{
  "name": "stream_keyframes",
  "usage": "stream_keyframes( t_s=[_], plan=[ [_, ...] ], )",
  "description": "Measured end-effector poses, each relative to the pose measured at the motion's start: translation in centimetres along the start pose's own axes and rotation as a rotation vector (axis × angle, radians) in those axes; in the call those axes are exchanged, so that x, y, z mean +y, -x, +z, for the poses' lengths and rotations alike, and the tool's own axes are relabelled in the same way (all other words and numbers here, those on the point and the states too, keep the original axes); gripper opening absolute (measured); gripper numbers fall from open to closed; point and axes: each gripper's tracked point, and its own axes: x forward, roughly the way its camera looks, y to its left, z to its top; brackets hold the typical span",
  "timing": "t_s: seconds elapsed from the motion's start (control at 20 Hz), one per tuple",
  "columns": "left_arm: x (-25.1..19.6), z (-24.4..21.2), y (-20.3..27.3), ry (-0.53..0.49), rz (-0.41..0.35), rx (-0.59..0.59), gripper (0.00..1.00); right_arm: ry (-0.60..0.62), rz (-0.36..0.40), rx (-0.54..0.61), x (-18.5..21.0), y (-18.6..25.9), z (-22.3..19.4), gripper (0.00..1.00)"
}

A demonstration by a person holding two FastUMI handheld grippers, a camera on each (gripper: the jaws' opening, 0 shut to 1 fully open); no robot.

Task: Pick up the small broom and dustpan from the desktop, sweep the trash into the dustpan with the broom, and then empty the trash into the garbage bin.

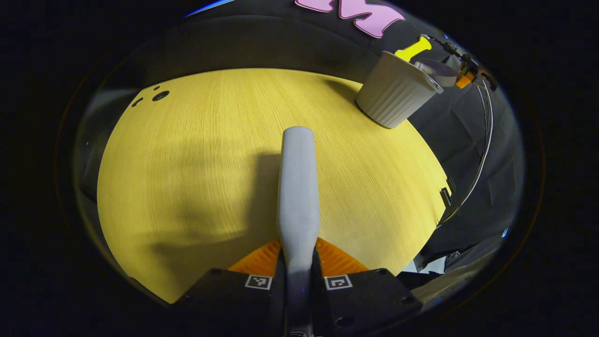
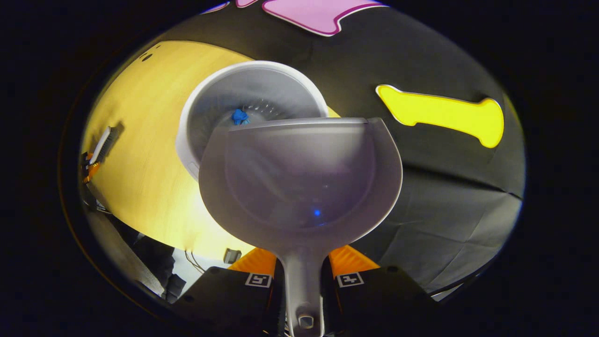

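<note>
The right gripper (image 2: pixel 303 276), jaws clamped on the handle of the translucent grey plastic dustpan (image 2: pixel 299 182), holds it tilted over the white ribbed round bin (image 2: pixel 206 93), which contains a blue scrap (image 2: pixel 240 116) and stands on the yellow wooden worktop (image 2: pixel 140 164). The left gripper (image 1: pixel 297 281), jaws closed on the small grey broom (image 1: pixel 297 187), holds it above the worktop.

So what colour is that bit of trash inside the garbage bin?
Blue. The trash lies in the white garbage bin, clearest in the right gripper view.

We note the translucent grey plastic dustpan (image 2: pixel 299 180) hides part of the white ribbed garbage bin (image 2: pixel 206 107); the small blue scrap (image 2: pixel 240 116) inside is unidentifiable.
</note>
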Motion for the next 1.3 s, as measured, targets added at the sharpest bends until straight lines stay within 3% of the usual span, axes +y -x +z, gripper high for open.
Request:
stream_keyframes(
  t_s=[0.25, 0.6, 1.3],
  plan=[
    [-0.5, 0.1, 0.0, -0.027, 0.005, -0.007, 0.27, -0.095, 0.016, -0.165, 0.6, 2.0, -0.1, 0.35],
    [-1.0, 0.4, 0.9, -0.039, 0.014, -0.027, 0.27, -0.198, 0.154, -0.346, 5.3, 5.8, -1.1, 0.35],
    [1.4, 0.7, 0.3, 0.018, 0.095, -0.036, 0.27, -0.250, 0.432, -0.340, 24.1, 3.1, -5.3, 0.35]
  ],
)
